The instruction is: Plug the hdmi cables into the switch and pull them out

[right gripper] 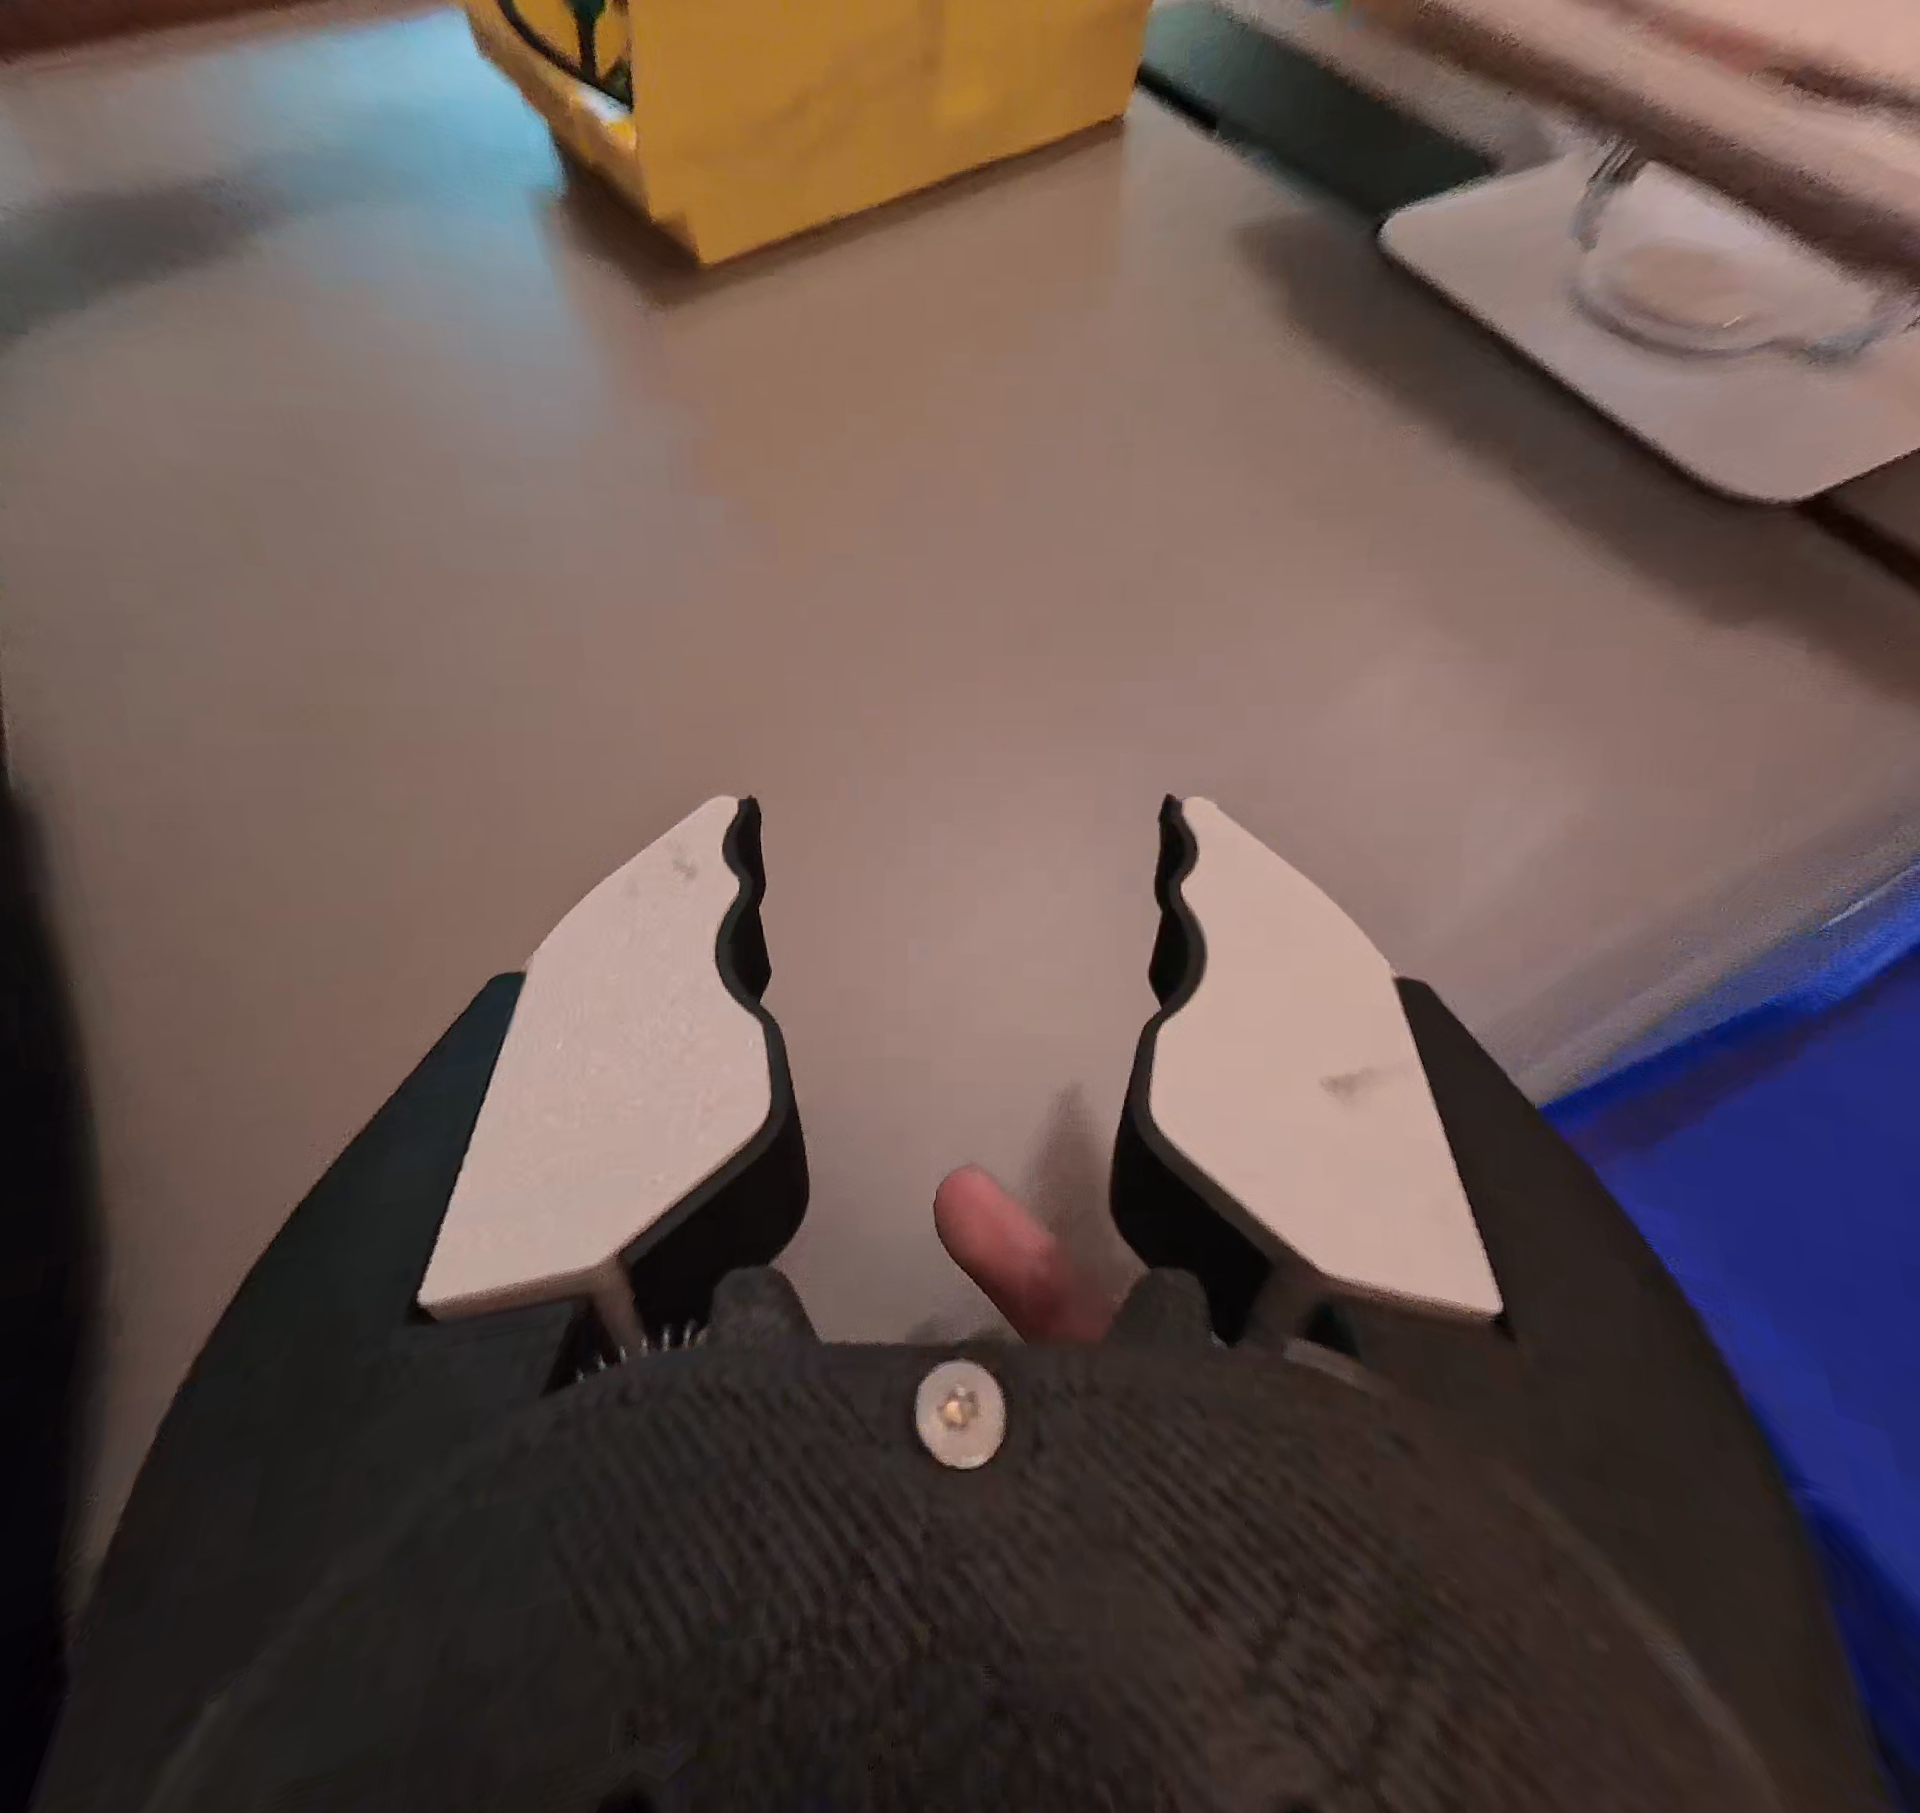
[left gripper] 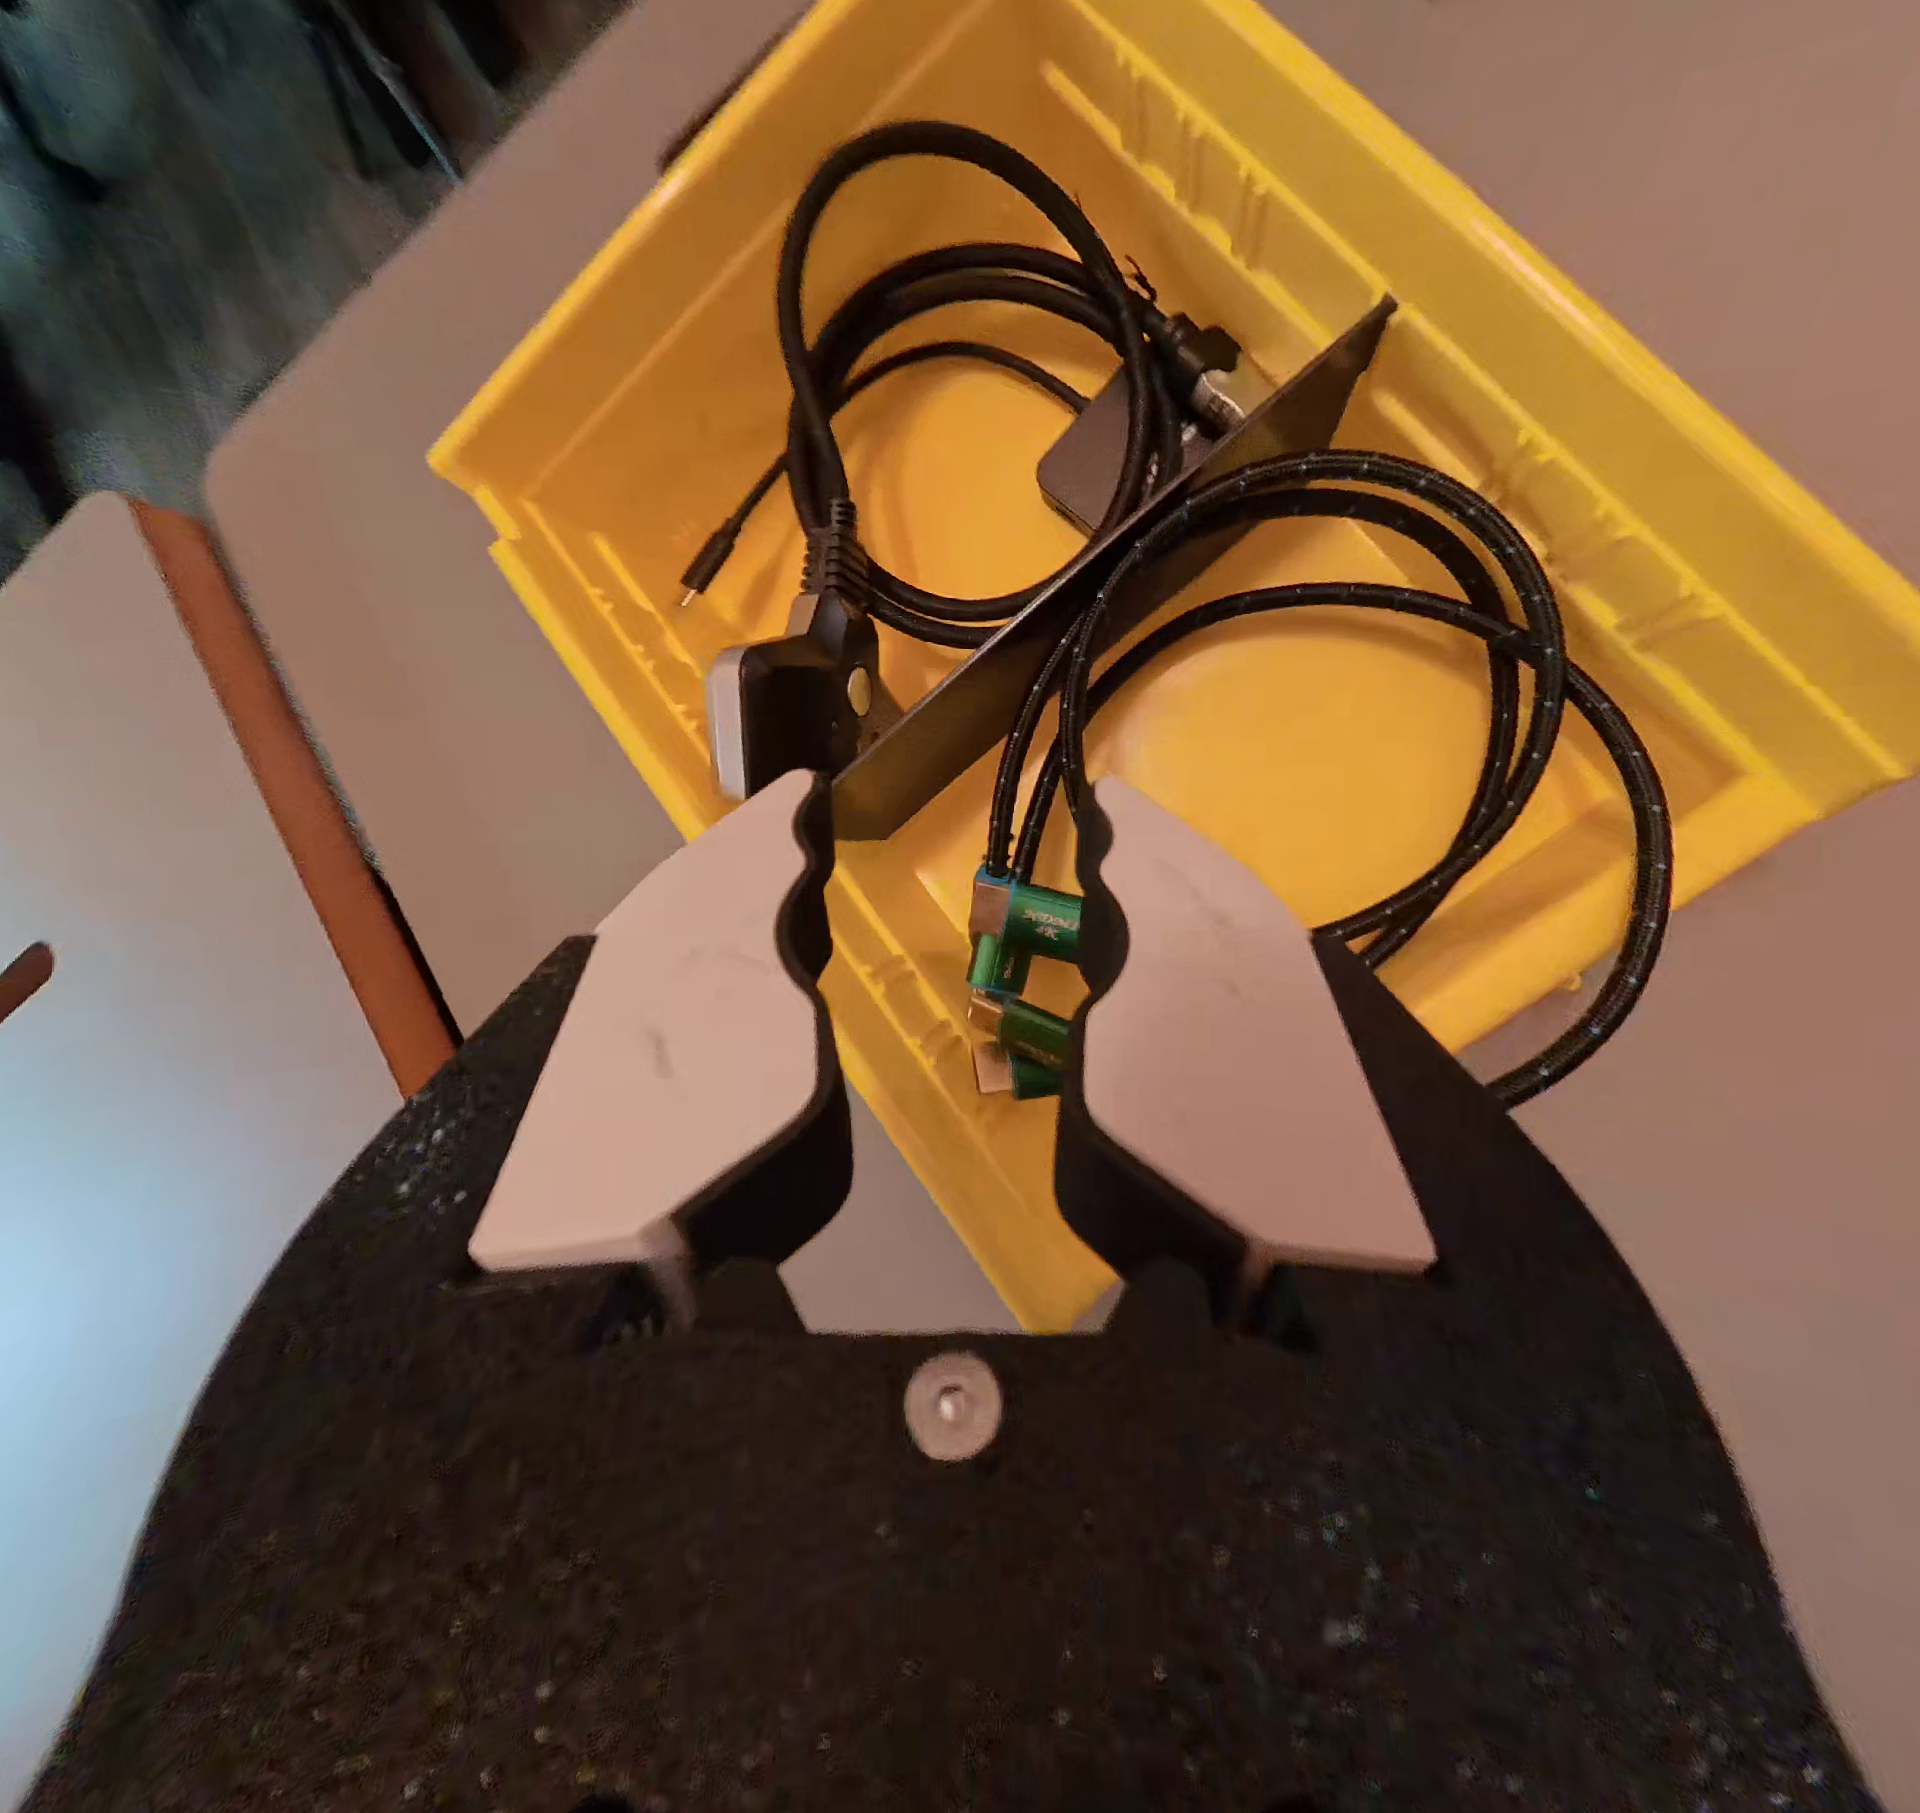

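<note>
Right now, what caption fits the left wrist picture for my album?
Open left gripper hovering over a yellow bin of coiled black cables, above the green HDMI plugs.

Pale lettering on one green HDMI plug [left gripper: 1023,922]; nothing else legible

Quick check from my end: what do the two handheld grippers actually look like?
Both match: the left gripper and right gripper each have two pale grey plate fingers with wavy black inner pads, on a rough black printed body with one silver screw. No sleeves visible.
</note>
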A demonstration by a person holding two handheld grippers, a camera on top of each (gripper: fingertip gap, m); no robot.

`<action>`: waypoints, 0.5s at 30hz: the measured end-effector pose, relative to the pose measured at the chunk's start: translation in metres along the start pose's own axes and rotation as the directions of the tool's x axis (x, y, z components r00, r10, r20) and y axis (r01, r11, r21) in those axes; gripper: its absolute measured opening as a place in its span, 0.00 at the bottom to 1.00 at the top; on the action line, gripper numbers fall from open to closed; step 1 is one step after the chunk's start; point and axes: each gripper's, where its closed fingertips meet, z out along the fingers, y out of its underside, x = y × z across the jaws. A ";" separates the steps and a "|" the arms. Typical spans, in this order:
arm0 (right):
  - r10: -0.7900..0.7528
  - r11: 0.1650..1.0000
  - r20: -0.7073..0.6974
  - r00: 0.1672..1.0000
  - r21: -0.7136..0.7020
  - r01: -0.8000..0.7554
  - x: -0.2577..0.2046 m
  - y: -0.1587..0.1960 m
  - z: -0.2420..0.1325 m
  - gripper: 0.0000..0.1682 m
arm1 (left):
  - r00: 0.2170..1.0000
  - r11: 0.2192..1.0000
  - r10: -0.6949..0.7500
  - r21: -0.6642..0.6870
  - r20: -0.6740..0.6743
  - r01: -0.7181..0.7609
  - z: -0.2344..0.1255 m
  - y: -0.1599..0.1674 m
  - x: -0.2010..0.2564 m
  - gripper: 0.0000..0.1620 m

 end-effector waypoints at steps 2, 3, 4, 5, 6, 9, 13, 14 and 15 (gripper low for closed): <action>0.045 0.998 0.016 0.999 -0.045 -0.045 -0.007 0.016 0.003 0.44 | 0.999 0.998 0.030 -0.056 0.013 -0.029 0.011 -0.012 -0.012 0.27; 0.068 0.997 0.009 0.998 -0.046 -0.068 -0.006 0.019 0.004 0.44 | 0.999 0.996 0.050 -0.081 0.012 -0.048 0.018 -0.018 -0.016 0.28; 0.094 0.995 0.001 0.996 -0.041 -0.094 -0.006 0.021 0.004 0.44 | 0.998 0.992 0.061 -0.110 0.001 -0.060 0.026 -0.025 -0.020 0.28; 0.120 0.992 -0.003 0.993 -0.036 -0.120 -0.005 0.022 0.004 0.44 | 0.998 0.987 0.060 -0.150 -0.015 -0.061 0.036 -0.029 -0.023 0.28; 0.141 0.990 -0.006 0.990 -0.029 -0.141 -0.004 0.021 0.004 0.44 | 0.998 0.978 0.048 -0.203 -0.036 -0.055 0.045 -0.031 -0.024 0.28; 0.163 0.985 -0.045 0.986 -0.044 -0.165 0.003 0.025 0.002 0.44 | 0.997 0.928 -0.019 -0.373 -0.078 -0.011 0.077 -0.032 -0.026 0.29; 0.129 0.989 -0.082 0.988 -0.067 -0.135 0.006 0.030 -0.006 0.44 | 0.997 0.854 -0.003 -0.519 -0.072 -0.035 0.116 -0.024 -0.028 0.30; 0.126 0.989 -0.086 0.988 -0.067 -0.132 0.006 0.032 -0.008 0.44 | 0.998 0.829 0.012 -0.557 -0.058 -0.042 0.122 -0.019 -0.030 0.29; 0.124 0.989 -0.089 0.988 -0.065 -0.130 0.007 0.033 -0.011 0.44 | 0.999 0.802 0.026 -0.595 -0.047 -0.049 0.126 -0.013 -0.032 0.26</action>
